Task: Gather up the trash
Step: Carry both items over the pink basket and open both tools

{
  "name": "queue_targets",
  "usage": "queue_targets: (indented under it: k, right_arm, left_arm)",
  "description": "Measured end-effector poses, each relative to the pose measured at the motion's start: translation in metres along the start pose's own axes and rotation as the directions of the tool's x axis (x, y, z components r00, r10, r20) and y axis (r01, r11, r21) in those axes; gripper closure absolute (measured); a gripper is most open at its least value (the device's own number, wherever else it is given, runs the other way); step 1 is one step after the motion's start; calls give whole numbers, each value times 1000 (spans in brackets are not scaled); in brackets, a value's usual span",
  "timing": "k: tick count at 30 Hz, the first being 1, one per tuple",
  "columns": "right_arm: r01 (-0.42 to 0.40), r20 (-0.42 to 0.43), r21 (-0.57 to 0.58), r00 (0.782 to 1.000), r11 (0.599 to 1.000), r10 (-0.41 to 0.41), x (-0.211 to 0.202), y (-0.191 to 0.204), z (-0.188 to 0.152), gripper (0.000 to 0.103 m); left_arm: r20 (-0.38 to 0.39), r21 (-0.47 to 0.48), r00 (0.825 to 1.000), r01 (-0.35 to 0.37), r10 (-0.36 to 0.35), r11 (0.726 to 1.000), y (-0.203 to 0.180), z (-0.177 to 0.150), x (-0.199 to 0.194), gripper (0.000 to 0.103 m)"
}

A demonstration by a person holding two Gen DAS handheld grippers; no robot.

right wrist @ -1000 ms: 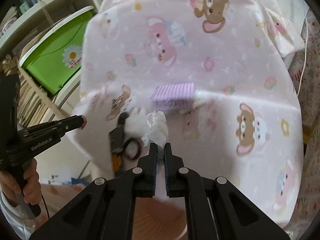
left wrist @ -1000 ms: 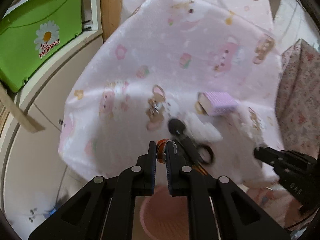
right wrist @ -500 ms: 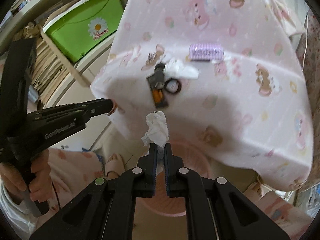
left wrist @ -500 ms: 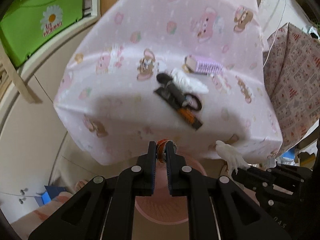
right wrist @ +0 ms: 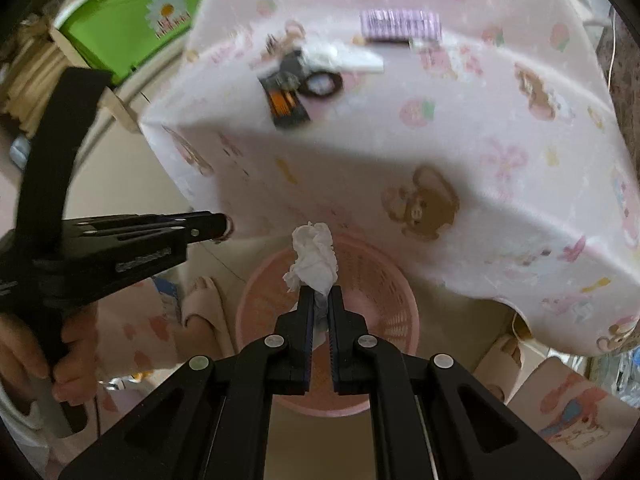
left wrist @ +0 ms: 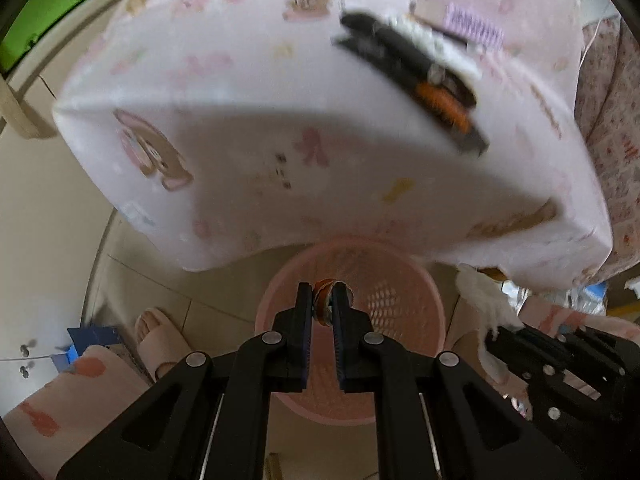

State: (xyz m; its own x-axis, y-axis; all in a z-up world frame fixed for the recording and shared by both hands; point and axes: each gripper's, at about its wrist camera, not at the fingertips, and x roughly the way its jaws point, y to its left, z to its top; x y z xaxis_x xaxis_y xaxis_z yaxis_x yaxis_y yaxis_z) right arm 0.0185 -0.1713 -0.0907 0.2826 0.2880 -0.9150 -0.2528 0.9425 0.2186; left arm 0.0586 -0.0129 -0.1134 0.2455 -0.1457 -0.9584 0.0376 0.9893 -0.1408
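Pointing steeply down in the left wrist view, left gripper [left wrist: 322, 305] clamped on a small orange round scrap [left wrist: 324, 300], poised above the pink basket [left wrist: 404, 304] on the floor, below the edge of the desk [left wrist: 248, 152] in its pink cartoon cloth. Seen from the right wrist, right gripper [right wrist: 320, 304] pinching a crumpled white tissue [right wrist: 314, 256] over the same basket's mesh wall [right wrist: 380, 292]; scissors [right wrist: 298, 80] lying on the desk near a purple box [right wrist: 400, 26].

Crumpled white tissue [right wrist: 314, 258] and small orange-rimmed cap [left wrist: 325, 300], each pinched aloft above the pink perforated basket [right wrist: 400, 320] on floor.
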Motion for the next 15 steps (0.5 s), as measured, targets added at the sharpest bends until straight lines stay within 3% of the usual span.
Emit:
queue_targets:
  k: [8,12,15]
  right_arm:
    - [26,-141,45,990,999,-20,62,-12,-13,95]
    - [45,-174,61,984,997,-33,78,-17,-14,95]
    - [53,-181,63,983,997,-41,85,-18,-17,95]
  left_arm:
    - [-152,-11,988,-10,8,1000,5,-20,45,94]
    - [-192,16,979,-62,64,998,5,-25,65,94]
    - [-226,13,972,-66,67,998,9,-29,72,94]
